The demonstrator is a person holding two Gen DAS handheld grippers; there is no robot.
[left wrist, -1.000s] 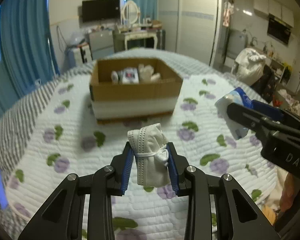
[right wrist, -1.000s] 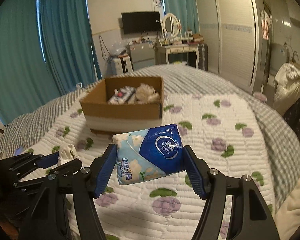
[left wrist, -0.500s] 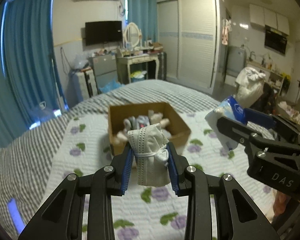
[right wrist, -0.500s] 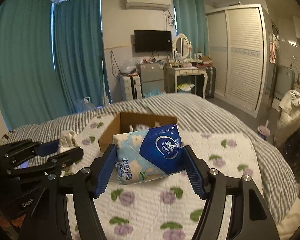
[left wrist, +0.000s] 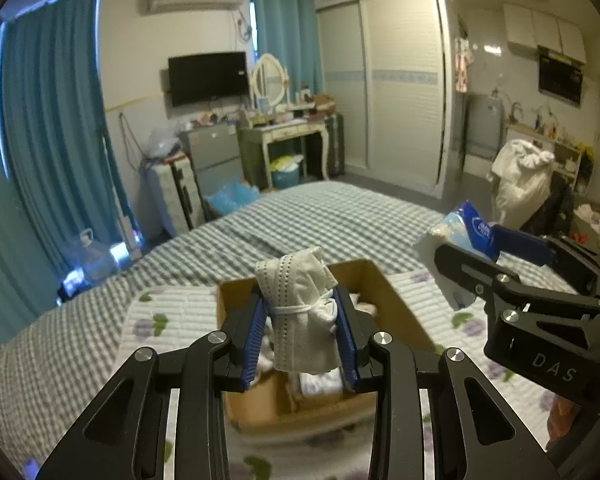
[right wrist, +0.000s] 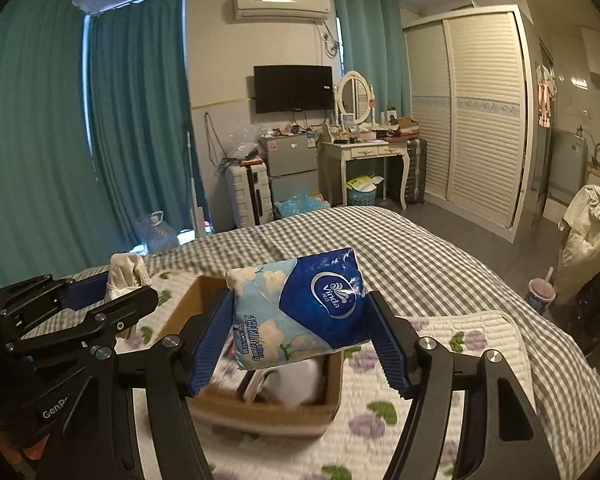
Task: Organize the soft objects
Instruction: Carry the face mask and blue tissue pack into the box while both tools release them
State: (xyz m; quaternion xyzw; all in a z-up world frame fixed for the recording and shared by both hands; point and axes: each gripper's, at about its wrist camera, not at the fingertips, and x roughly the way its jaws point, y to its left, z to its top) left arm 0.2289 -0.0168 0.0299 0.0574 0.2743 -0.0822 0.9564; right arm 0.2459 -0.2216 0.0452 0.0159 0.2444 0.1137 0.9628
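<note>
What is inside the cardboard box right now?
The cardboard box holds pale, soft white items, blurred and hard to name. The tissue pack in the right tool and the bundled mask in the left tool cover much of it.

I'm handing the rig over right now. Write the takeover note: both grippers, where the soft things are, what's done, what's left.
Left gripper: shut on the bundled white face mask, held above the cardboard box.
Right gripper: shut on the blue tissue pack, also above the box, beside the left.
The box sits on the floral quilt on the bed; several white soft items lie inside it already, blurred.
Done: both items picked up and brought over the box.
Left: lower each over a free spot in the box and open the jaws, probably one at a time so that the grippers do not collide.
</note>
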